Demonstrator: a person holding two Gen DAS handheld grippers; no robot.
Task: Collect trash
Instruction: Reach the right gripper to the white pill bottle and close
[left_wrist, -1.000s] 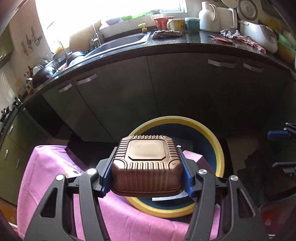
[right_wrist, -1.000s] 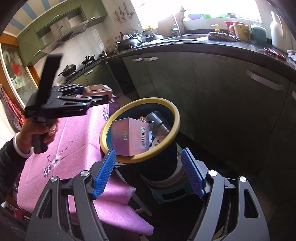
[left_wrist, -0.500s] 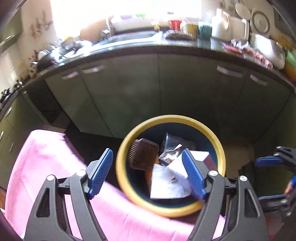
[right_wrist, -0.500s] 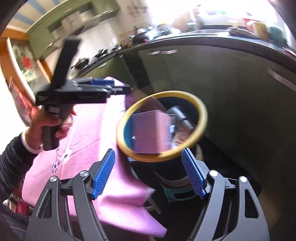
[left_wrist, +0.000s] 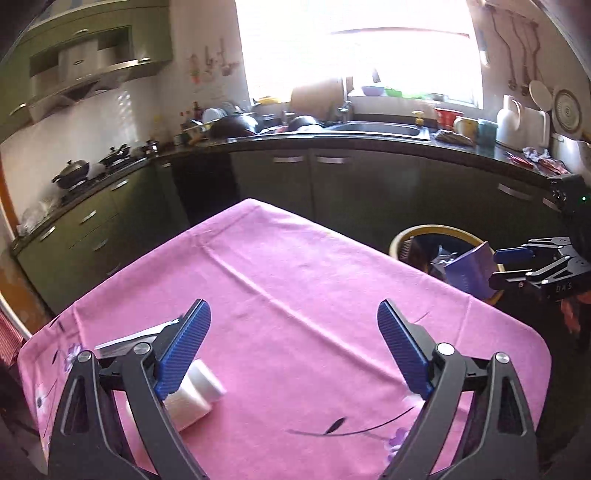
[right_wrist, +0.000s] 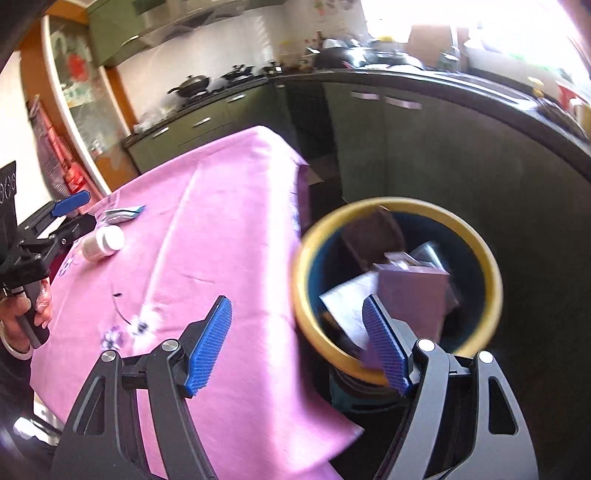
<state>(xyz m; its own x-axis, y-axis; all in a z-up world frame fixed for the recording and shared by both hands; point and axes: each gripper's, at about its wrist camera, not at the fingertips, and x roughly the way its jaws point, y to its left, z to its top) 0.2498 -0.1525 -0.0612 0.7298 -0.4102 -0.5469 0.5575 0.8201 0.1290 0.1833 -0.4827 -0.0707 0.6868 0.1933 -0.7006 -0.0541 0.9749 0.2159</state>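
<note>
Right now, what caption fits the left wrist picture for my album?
Empty left gripper, fingers opening, over the pink tablecloth beside a white bottle.

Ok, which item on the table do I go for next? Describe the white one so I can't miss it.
Start from the pink tablecloth beside the yellow-rimmed bin. At the cloth's far end from the bin, close to the left gripper, lies a small white bottle on its side. The only thing next to it is a flat silvery wrapper; the bottle is round, stubby and plain white.
</note>
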